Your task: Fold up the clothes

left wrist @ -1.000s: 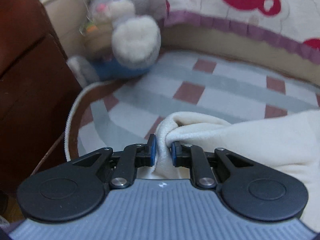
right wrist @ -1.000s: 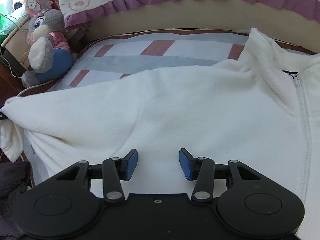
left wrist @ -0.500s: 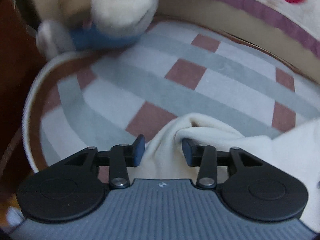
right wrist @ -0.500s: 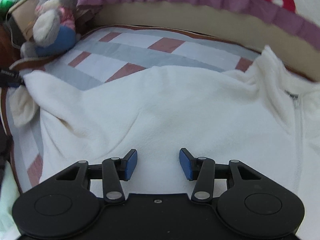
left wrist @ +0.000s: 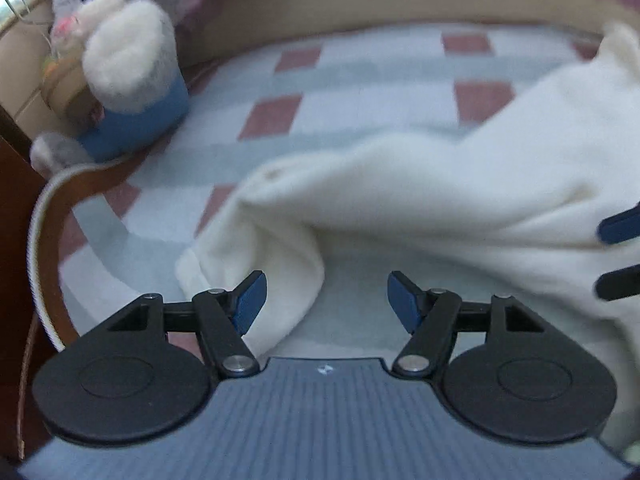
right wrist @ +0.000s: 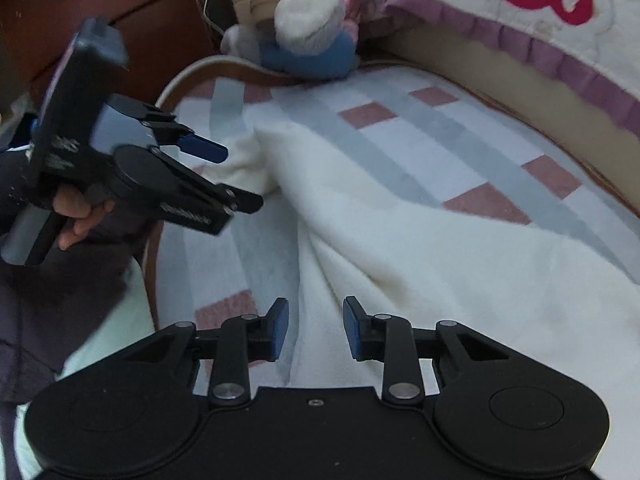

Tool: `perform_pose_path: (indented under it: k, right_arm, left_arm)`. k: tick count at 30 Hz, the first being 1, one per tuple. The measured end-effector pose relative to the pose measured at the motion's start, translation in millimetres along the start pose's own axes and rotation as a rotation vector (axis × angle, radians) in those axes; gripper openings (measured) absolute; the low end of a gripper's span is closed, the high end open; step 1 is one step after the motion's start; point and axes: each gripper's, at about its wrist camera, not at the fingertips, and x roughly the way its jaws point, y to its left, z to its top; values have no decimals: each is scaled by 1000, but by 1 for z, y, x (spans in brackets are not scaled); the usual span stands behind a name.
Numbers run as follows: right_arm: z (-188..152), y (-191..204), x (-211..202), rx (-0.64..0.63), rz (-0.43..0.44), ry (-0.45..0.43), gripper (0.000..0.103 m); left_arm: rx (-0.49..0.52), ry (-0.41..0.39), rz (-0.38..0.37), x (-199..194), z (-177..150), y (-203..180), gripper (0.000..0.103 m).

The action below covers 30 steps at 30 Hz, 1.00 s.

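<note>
The left claw [left wrist: 323, 300] is opening: a second ago its pads pinched the cuff of the cream fleece jacket [left wrist: 440, 200], and now they stand wide apart with the sleeve end [left wrist: 256, 256] lying loose on the bed, just brushing the left pad but no longer pressed. At lower centre of the right wrist view, the right claw [right wrist: 316, 330] is closing, its 2 blue pads either side of a raised ridge of the same fleece, not yet squeezing it as far as can be seen. Outward from there, the jacket spreads across the lower right of both views over the checked bedspread [right wrist: 460, 136], and the plush rabbit [right wrist: 316, 24] sits at the upper edge against the padded bed rail [right wrist: 500, 64]. The release suggests the sleeve has been laid out; the right claw's new pinch looks like the start of the next fold.
</note>
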Motion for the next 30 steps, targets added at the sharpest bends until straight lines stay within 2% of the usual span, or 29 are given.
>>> perform_pose_path:
  k: [2, 3, 4, 5, 6, 7, 8, 9, 10, 14, 17, 18, 19, 20, 23, 24, 25, 27, 29, 30]
  right_arm:
    - [-6, -3, 10, 5, -19, 16, 37]
    - [-10, -4, 14, 7, -28, 28, 39]
    - [-12, -4, 17, 2, -37, 35, 40]
    - [-15, -4, 20, -4, -43, 36, 40]
    - [-17, -3, 21, -18, -47, 28, 41]
    - [-19, 0, 22, -34, -51, 18, 41]
    - [-20, 3, 22, -54, -61, 10, 40]
    - [-21, 5, 22, -71, -70, 5, 28]
    - [-22, 7, 21, -88, -79, 0, 6]
    - [-18, 0, 4, -33, -26, -49, 6]
    - [-12, -7, -8, 29, 76, -92, 7]
    - [-11, -5, -11, 14, 102, -95, 8]
    - [-10, -2, -14, -6, 127, -93, 8]
    - [-9, 0, -17, -27, 151, -92, 8]
    - [-8, 3, -19, -51, 194, -56, 8]
    - [-9, 2, -16, -35, 181, -56, 9]
    - [-9, -1, -15, -10, 164, -35, 15]
    - [-8, -5, -13, 45, 133, 18, 15]
    - [0, -21, -39, 144, 166, -23, 17]
    - [4, -29, -54, 195, 185, -48, 32]
  left_arm:
    - [-14, 29, 57, 18, -3, 4, 66]
    - [-23, 29, 84, 24, -5, 6, 70]
    - [-52, 12, 96, 27, -5, 12, 70]
    - [-83, -7, 107, 29, -5, 17, 65]
    - [-112, -2, 111, 31, -3, 24, 58]
    - [-140, 5, 115, 34, -1, 31, 22]
    - [-167, 13, 128, 31, 3, 37, 6]
    - [-195, 22, 142, 28, 7, 43, 6]
    - [-206, 4, 157, 19, 11, 47, 5]
    - [-138, -144, 249, -45, 42, 75, 5]
    - [-215, -191, 237, -90, 71, 116, 5]
    - [-233, -193, 239, -97, 79, 127, 5]
    - [-250, -194, 242, -104, 88, 137, 0]
    - [-248, -184, 276, -107, 95, 144, 0]
    - [-253, -138, 330, -95, 109, 161, 0]
    - [-274, -124, 299, -87, 106, 160, 0]
    - [-296, -110, 264, -79, 102, 157, 2]
    - [-350, -90, 177, -64, 89, 148, 5]
    - [-396, -74, 87, -54, 66, 129, 10]
    - [-413, -54, 61, -45, 53, 121, 12]
